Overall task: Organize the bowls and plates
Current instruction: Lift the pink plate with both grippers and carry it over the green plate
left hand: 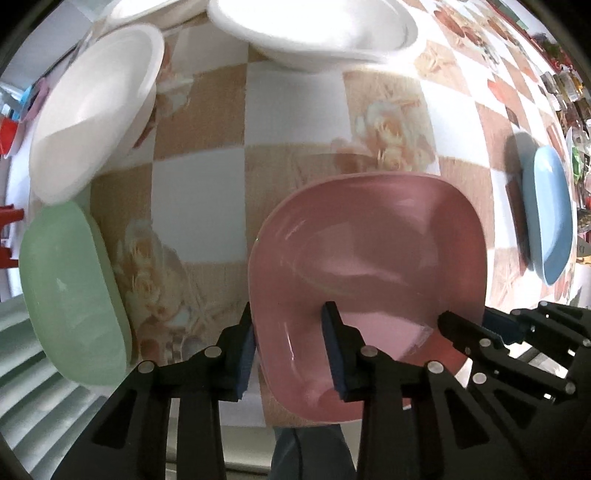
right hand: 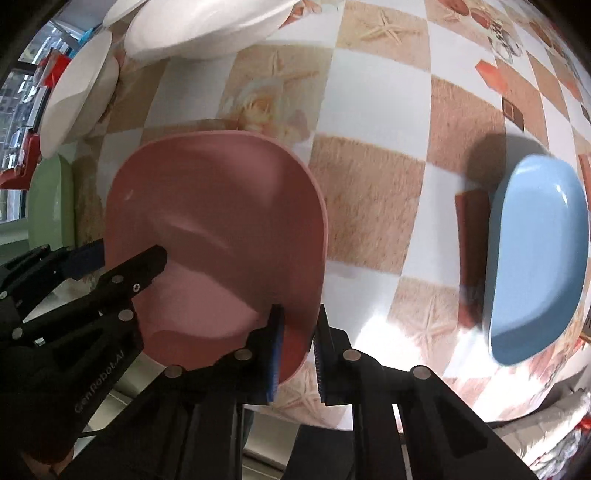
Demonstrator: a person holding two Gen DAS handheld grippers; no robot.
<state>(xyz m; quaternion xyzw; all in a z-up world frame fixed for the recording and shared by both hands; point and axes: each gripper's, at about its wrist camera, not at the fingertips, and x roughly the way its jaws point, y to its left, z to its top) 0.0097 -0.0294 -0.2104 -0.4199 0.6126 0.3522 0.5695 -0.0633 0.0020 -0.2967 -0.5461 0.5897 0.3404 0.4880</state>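
A pink rounded-square bowl [left hand: 369, 251] [right hand: 214, 221] sits on the checked tablecloth near the table's front edge. My left gripper [left hand: 291, 354] [right hand: 123, 258] straddles its left rim, one pad outside and one inside against the wall, shut on it. On the bowl's right front rim my right gripper [right hand: 298, 343] [left hand: 467, 321] is shut, the thin edge pinched between its blue pads. A green bowl [left hand: 70, 295] [right hand: 51, 203] lies to the left. Far to the right is a blue bowl [left hand: 550, 218] [right hand: 539, 258]. Two white bowls [left hand: 96, 122] [left hand: 314, 29] stand behind.
The tablecloth [left hand: 199, 199] [right hand: 373, 122] shows bare squares between the pink bowl and the white ones, and between pink and blue. The table's front edge runs just under both grippers. Cluttered shelves [left hand: 569, 92] line the far right; a red object [left hand: 9, 136] is at far left.
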